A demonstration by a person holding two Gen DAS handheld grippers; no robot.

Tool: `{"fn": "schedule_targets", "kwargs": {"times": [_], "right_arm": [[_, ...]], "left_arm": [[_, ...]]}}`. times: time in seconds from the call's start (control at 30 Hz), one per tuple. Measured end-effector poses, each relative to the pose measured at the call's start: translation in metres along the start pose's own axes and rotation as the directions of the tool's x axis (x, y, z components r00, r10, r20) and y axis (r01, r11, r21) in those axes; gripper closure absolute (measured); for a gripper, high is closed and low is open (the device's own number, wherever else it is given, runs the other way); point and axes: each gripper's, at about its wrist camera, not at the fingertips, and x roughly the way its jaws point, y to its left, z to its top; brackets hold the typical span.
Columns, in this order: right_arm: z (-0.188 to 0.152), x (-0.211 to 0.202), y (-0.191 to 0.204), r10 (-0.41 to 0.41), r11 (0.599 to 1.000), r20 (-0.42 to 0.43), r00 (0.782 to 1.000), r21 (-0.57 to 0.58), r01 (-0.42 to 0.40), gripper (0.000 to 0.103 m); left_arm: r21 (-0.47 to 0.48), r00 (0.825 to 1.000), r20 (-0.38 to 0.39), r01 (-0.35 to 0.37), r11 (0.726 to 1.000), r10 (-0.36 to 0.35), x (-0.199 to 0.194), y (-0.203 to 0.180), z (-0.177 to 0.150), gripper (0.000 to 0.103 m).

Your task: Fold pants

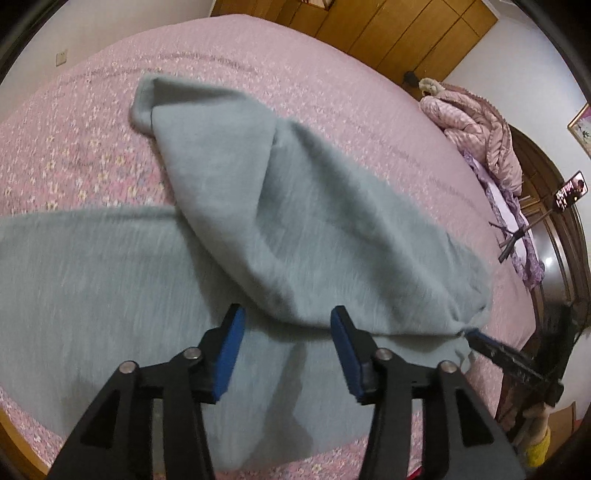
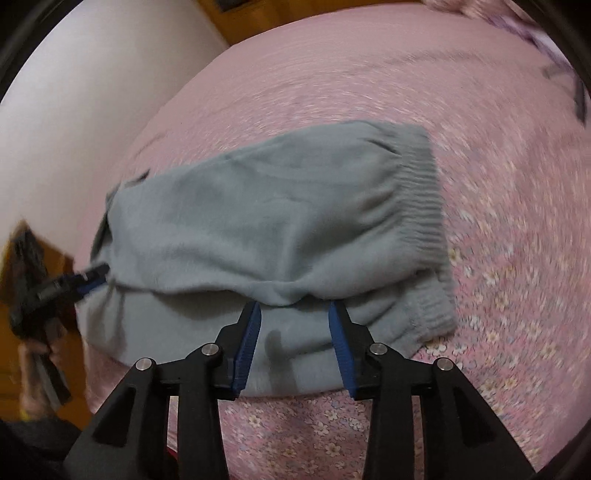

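Grey-green fleece pants (image 1: 240,206) lie on a pink flowered bedspread (image 1: 74,140). In the left wrist view one leg runs to the far cuff (image 1: 146,99) and lies over the other leg. My left gripper (image 1: 287,317) is open just above the near fold, holding nothing. In the right wrist view the pants (image 2: 266,221) lie doubled, the ribbed waistband (image 2: 424,192) at the right. My right gripper (image 2: 294,308) is open at the near fold edge, empty. Each gripper shows in the other's view, at the pants' edge: the right one (image 1: 480,338), the left one (image 2: 92,277).
A pink quilt (image 1: 476,122) is bunched at the far right of the bed by a dark wooden headboard (image 1: 554,229). A phone on a stand (image 1: 570,190) is beside it. Wooden wardrobes (image 1: 388,26) stand behind the bed. A white wall (image 2: 74,81) lies to the left.
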Motion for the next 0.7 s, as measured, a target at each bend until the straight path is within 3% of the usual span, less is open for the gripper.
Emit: {"fn": "schedule_targets", "kwargs": {"times": [0.07,0.13,0.33,0.4,0.47,0.57,0.6,0.63,0.67,0.7], "right_arm": [[0.001,0.005,-0.010,0.022,0.996,-0.018,1.000,0.089,-0.021,0.063],[-0.002,0.006,-0.020,0.073,0.984,0.019,0.997,0.163,-0.075,0.062],[0.003,-0.003,-0.033,0.139,0.956,0.052,0.989,0.253,-0.148,0.061],[0.007,-0.010,-0.034,0.131,0.947,0.108,0.985,0.279,-0.157,0.061],[0.013,-0.009,-0.030,0.108,0.958,0.111,0.988,0.254,-0.133,0.061],[0.021,-0.004,-0.022,0.066,0.973,0.093,0.994,0.215,-0.084,0.080],[0.024,-0.004,-0.018,0.057,0.977,0.099,0.994,0.200,-0.076,0.091],[0.028,-0.005,-0.013,0.062,0.978,0.108,0.992,0.189,-0.082,0.094],[0.029,-0.006,-0.010,0.067,0.979,0.117,0.991,0.185,-0.088,0.095],[0.039,-0.013,-0.006,0.077,0.980,0.135,0.988,0.174,-0.101,0.096]], "left_arm": [[-0.021,1.000,0.003,0.006,1.000,-0.006,0.005,0.001,0.006,0.050],[-0.041,1.000,0.004,0.010,0.999,-0.010,0.010,0.001,0.011,0.050],[-0.064,1.000,-0.001,0.001,0.998,-0.001,0.024,0.000,0.015,0.050],[-0.070,1.000,0.000,-0.001,0.998,0.001,0.025,0.001,0.014,0.050],[-0.072,1.000,0.002,-0.008,0.997,0.008,0.026,-0.003,0.015,0.050],[-0.075,1.000,0.008,-0.015,0.997,0.015,0.026,-0.001,0.013,0.051],[-0.075,1.000,0.011,-0.021,0.997,0.022,0.024,0.003,0.009,0.058],[-0.071,0.999,0.013,-0.035,0.997,0.036,0.025,0.001,0.010,0.065],[-0.062,0.998,0.023,-0.065,0.996,0.066,0.024,0.002,0.010,0.083],[-0.064,0.997,0.031,-0.064,0.996,0.067,0.023,0.000,0.011,0.093]]}}
